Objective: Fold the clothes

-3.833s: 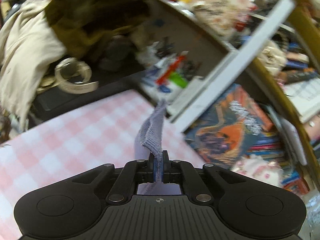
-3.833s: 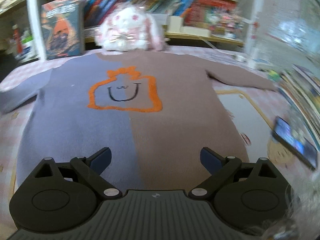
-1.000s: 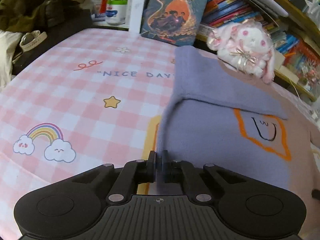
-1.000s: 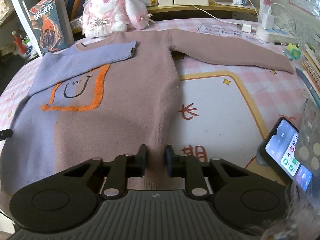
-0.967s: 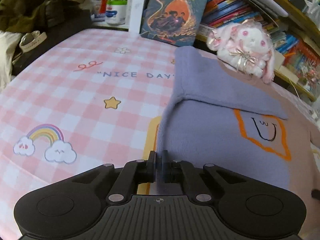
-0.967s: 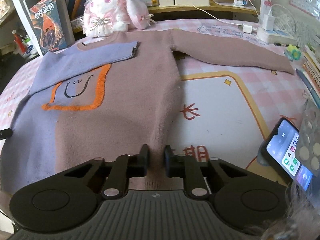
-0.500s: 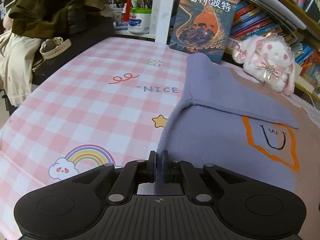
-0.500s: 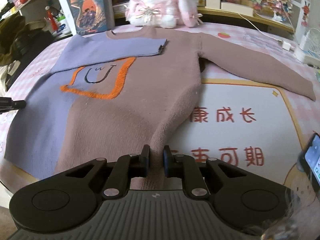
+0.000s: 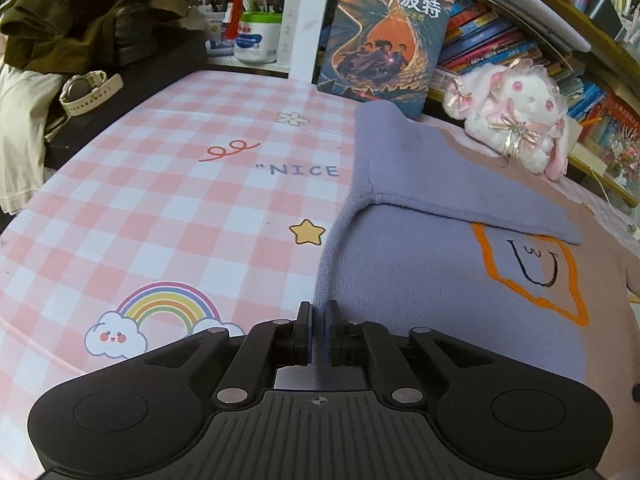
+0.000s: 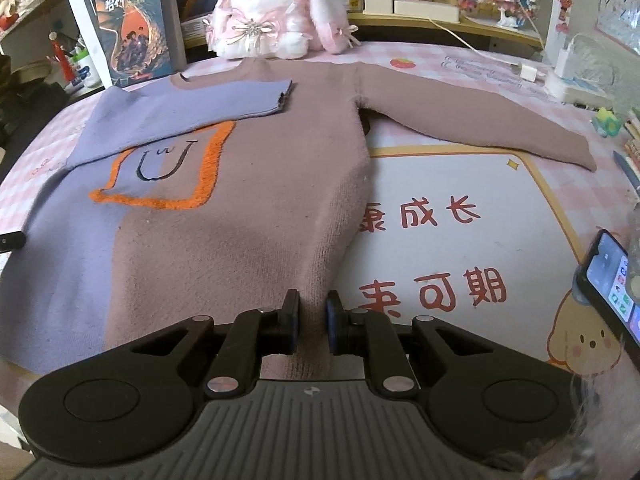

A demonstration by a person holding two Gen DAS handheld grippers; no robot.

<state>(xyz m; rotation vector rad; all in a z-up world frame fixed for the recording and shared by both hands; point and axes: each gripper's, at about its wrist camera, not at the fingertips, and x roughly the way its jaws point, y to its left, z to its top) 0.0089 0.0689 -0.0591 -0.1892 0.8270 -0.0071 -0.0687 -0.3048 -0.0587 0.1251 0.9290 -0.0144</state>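
A two-tone sweater [image 10: 256, 208], lilac on one half and dusty pink on the other with an orange-outlined face, lies flat on the pink checked tablecloth [image 9: 160, 200]. Its lilac sleeve [image 10: 192, 108] is folded across the chest; the pink sleeve [image 10: 480, 124] stretches out to the right. My left gripper [image 9: 319, 334] is shut on the lilac bottom corner of the sweater [image 9: 400, 280]. My right gripper [image 10: 312, 314] is shut on the pink bottom corner. The left gripper's tip [image 10: 12, 240] shows at the right wrist view's left edge.
A white plush rabbit [image 10: 276, 12] sits at the sweater's collar. A book [image 9: 384, 40] and shelves stand behind. A phone [image 10: 612, 268] lies at the right table edge. A charger and cable [image 10: 528, 72] lie far right. Clothes and a watch [image 9: 88, 88] sit left.
Over the last second both grippers pulled back toward the near table edge with the sweater's bottom corners in them. Before that, the left gripper laid the lilac sleeve across the chest and the right gripper closed.
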